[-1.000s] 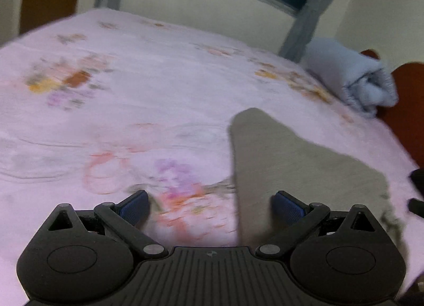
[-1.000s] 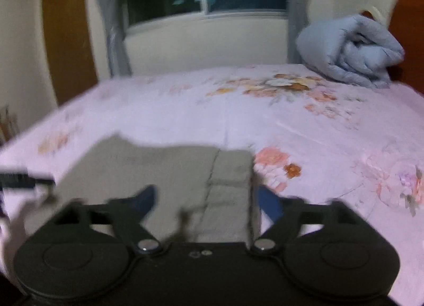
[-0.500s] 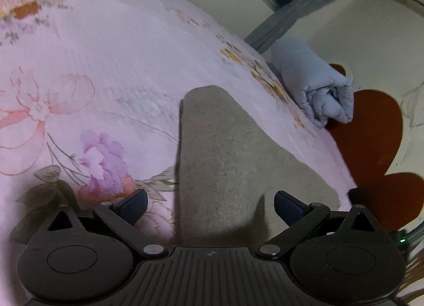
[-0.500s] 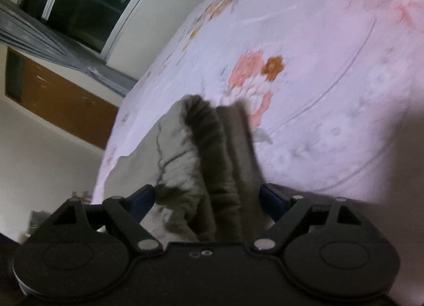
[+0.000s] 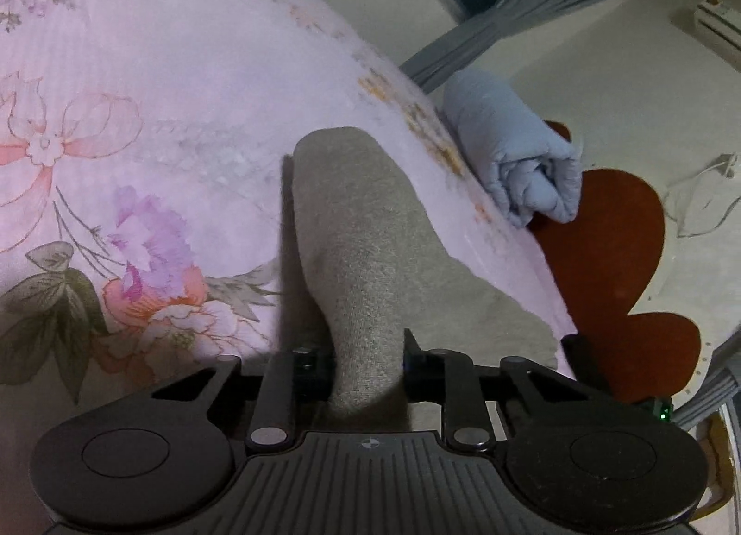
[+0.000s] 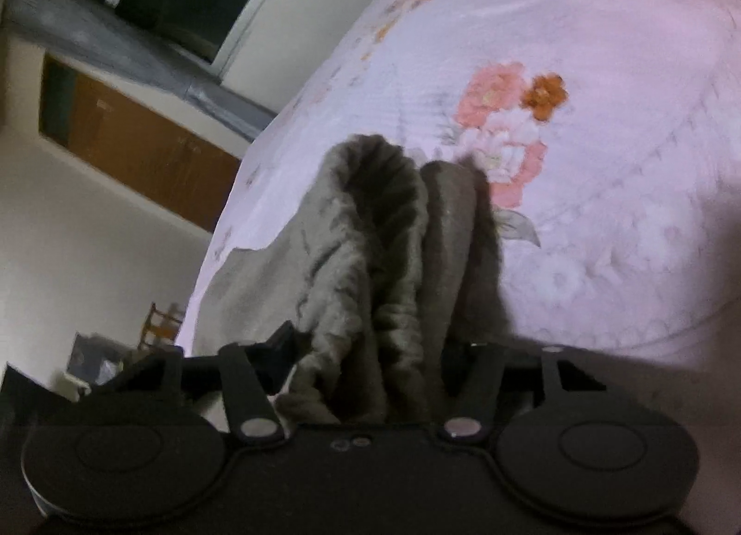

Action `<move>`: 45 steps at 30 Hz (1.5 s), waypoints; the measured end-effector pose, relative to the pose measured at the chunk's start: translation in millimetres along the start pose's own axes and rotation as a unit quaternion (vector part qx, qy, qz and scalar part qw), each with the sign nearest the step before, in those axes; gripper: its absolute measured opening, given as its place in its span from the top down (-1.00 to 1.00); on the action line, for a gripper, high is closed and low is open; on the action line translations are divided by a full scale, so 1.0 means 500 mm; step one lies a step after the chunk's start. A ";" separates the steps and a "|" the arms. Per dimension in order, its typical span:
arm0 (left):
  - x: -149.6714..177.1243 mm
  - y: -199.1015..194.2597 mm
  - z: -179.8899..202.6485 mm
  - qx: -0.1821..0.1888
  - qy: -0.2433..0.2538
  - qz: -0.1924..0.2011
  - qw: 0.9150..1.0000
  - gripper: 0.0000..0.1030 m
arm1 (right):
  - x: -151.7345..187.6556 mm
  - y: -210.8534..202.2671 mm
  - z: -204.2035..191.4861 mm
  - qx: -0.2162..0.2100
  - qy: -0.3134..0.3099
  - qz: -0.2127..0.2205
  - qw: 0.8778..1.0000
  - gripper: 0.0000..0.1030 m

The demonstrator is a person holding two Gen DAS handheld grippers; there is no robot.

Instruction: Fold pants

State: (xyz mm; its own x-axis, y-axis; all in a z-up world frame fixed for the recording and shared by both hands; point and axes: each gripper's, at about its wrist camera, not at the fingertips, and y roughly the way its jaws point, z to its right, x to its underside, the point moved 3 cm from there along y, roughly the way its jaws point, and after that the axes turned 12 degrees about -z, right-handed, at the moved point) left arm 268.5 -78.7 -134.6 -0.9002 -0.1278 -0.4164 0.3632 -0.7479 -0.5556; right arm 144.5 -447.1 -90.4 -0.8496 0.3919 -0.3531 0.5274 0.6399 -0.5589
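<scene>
The pants (image 5: 366, 238), grey and soft, lie on the pink flowered bed (image 5: 153, 72). A second ago they lay flat beyond both of my tongs, which stood wide apart. Now the cloth has gathered into a ridge and runs up from the lower middle of each frame.

In the left wrist view, one narrow fold of the pants stands between my left tongs (image 5: 368, 366) at lower centre. Their jaws are closing and already press the fold from both sides, so the fabric is pinched there. A rolled blue blanket (image 5: 518, 160) sits at upper right, well apart from the pants.

In the right wrist view, the ribbed waistband (image 6: 384, 220) bunches up at the middle of the frame, and its folds fall between my right tongs (image 6: 370, 359). Those jaws are closing too, about half apart, with the thick bunch touching both fingers.
</scene>
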 end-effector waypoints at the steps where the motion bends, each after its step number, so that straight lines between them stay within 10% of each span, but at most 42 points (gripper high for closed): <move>1: 0.001 -0.004 0.006 0.003 0.003 0.006 1.000 0.56 | -0.001 -0.004 -0.010 0.000 -0.009 0.002 1.000 0.17; 11: -0.086 -0.090 0.042 0.012 0.031 0.067 0.997 0.56 | -0.106 0.013 -0.140 -0.010 -0.108 0.017 0.994 0.23; 23: -0.268 -0.032 -0.091 -0.076 0.017 0.054 0.995 0.55 | -0.273 0.219 -0.122 0.003 -0.122 -0.032 0.992 0.24; 30: -0.226 -0.025 -0.138 -0.044 0.008 0.061 0.997 -0.30 | -0.239 0.218 -0.021 0.004 -0.089 -0.022 0.996 0.13; 35: -0.181 -0.119 -0.105 -0.164 0.044 0.120 0.978 -0.87 | -0.207 0.111 -0.025 0.074 -0.105 0.034 0.991 -0.46; 39: -0.145 -0.149 -0.044 -0.254 0.089 0.147 0.952 -0.88 | -0.170 0.053 -0.106 0.148 -0.194 0.087 0.966 -0.44; 45: -0.102 -0.089 0.012 -0.353 0.142 0.108 0.918 -0.99 | -0.108 0.179 -0.213 0.325 -0.360 0.075 0.871 -0.77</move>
State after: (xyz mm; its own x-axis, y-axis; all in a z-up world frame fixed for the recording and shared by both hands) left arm 297.0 -42.8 -84.1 -0.7260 0.0270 -0.6871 0.6817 -0.1030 -0.7244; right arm 236.8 -340.6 -41.6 -0.6702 -0.2274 -0.7065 0.7230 0.0155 -0.6907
